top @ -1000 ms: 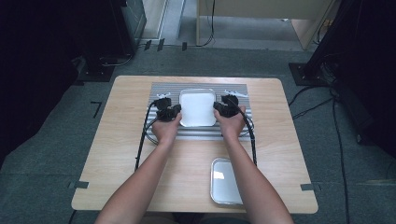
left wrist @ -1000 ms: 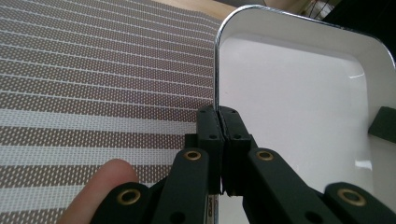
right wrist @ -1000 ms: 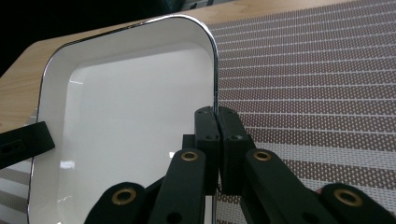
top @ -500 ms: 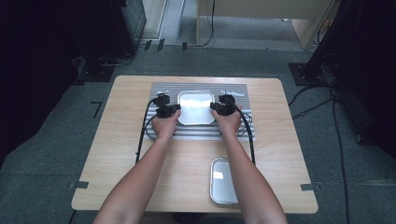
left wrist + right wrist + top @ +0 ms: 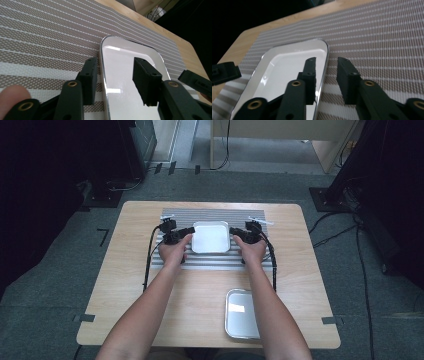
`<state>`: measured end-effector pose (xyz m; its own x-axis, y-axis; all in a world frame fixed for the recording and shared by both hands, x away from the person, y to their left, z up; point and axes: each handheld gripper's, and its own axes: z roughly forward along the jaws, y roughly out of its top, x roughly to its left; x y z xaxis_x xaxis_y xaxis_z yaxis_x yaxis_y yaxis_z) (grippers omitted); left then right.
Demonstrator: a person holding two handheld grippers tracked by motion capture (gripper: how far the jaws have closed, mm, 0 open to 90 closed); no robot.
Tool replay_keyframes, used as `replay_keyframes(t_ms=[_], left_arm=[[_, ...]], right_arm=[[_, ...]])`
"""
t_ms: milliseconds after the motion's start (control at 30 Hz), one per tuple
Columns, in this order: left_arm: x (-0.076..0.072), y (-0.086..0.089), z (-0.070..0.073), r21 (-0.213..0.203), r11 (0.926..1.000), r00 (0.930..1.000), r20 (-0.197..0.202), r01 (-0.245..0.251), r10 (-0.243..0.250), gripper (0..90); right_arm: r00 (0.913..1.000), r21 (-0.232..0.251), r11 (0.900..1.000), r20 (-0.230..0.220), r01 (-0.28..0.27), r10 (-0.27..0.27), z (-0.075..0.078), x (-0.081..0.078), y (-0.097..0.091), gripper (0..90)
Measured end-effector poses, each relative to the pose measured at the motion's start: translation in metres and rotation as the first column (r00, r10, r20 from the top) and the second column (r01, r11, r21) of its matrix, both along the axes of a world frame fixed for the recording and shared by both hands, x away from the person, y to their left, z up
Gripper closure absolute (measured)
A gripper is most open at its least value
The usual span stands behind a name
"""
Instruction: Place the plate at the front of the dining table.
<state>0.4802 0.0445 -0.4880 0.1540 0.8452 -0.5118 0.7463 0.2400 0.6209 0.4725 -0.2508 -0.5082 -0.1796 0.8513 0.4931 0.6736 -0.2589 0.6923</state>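
- Two grippers sit at opposite short sides of the white tray (image 5: 211,237), which lies flat on the striped placemat (image 5: 215,262) toward the far half of the bench (image 5: 125,285).
- My left gripper (image 5: 117,75) has its fingers (image 5: 88,80) released: they have just been opening, and the tray's rim runs up between them with clear space on both sides. One finger stands over the placemat just outside the rim, the other over the glossy tray floor.
- From the high view, the left gripper (image 5: 176,236) is just beside the tray's left edge, with my hand (image 5: 172,254) behind it on the near side.
- My right gripper (image 5: 325,80) is likewise let go: its fingers (image 5: 309,77) have just been opening, though less far. The rim passes through the gap; the inner finger hangs above the tray floor, very near the rim, and I cannot tell whether it brushes it. The outer finger is over the placemat, apart from the rim.
- From above, the right gripper (image 5: 248,235) is just beside the tray's right edge.
- Neither gripper grasps the tray; it rests on the placemat between them.
- Well behind the right fingers, near the bench's front edge, lies a metal tray (image 5: 243,314), apart from the placemat.
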Motion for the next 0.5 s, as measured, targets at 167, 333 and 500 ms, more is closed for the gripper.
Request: replay_keyframes(t_ms=[167, 333, 500], left_arm=[[-0.006, -0.006, -0.004, 0.092, 0.9937, 0.9969, -0.050, 0.064, -0.060, 65.4], [-0.009, -0.016, -0.012, 0.131, 0.9872, 0.9910, -0.109, 0.091, -0.077, 69.1], [-0.010, -0.023, -0.013, 0.143, 0.9852, 0.9902, -0.117, 0.094, -0.077, 70.2]], right_arm=[[0.9995, 0.024, 0.9996, -0.028, -0.017, 0.017, -0.004, -0.007, -0.002, 76.4], [0.9952, 0.002, 0.9972, -0.063, -0.075, 0.075, -0.007, -0.012, 0.008, 76.3], [0.9945, -0.077, 0.9942, -0.080, -0.074, 0.068, -0.007, -0.013, 0.016, 83.9]])
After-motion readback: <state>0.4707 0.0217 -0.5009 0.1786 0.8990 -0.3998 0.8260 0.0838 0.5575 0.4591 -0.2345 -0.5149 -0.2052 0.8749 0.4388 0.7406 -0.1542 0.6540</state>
